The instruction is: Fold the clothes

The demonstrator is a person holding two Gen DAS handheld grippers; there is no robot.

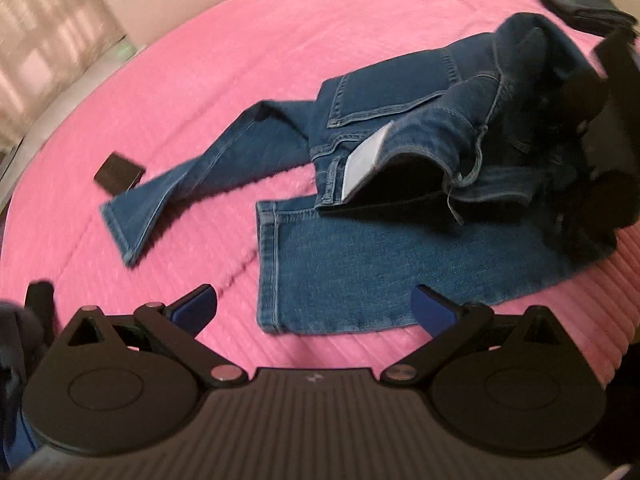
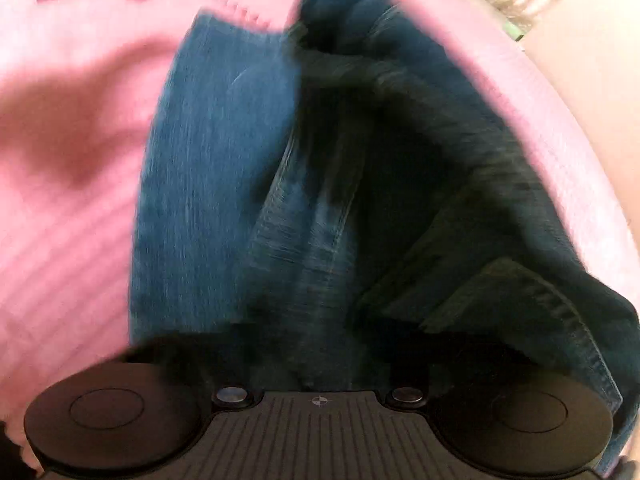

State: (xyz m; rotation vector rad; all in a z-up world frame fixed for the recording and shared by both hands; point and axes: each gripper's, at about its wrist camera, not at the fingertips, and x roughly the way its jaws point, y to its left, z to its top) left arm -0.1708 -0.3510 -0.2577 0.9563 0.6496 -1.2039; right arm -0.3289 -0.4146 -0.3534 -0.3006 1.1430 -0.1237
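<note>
Left wrist view: blue jeans [image 1: 360, 200] sprawled on a pink ribbed bedspread [image 1: 180, 100]. Waist end bunched and lifted off the bedspread at the right of the jeans, back pocket up, a white label showing inside the waistband. One leg stretched left from the waist, its hem near a small dark flat rectangle [image 1: 119, 176] lying on the bedspread just beyond it. Other leg flat, its hem nearest the camera. Left gripper [image 1: 316, 314] above that nearer hem, jaws spread wide, blue pads apart, nothing between them. Right gripper [image 1: 600, 140] seen as a dark blurred shape at the raised waist end of the jeans. A dark folded item [image 1: 576, 0] on the bedspread beyond the waist end.

Right wrist view: heavily blurred. Jeans [image 2: 224, 200] filling the middle, denim folds draped right down over the right gripper's [image 2: 320, 364] front, fingers hidden beneath the cloth. Jaws nearly pressed together, apparently pinching the denim. Pink bedspread [image 2: 60, 240] to the left of the jeans.
</note>
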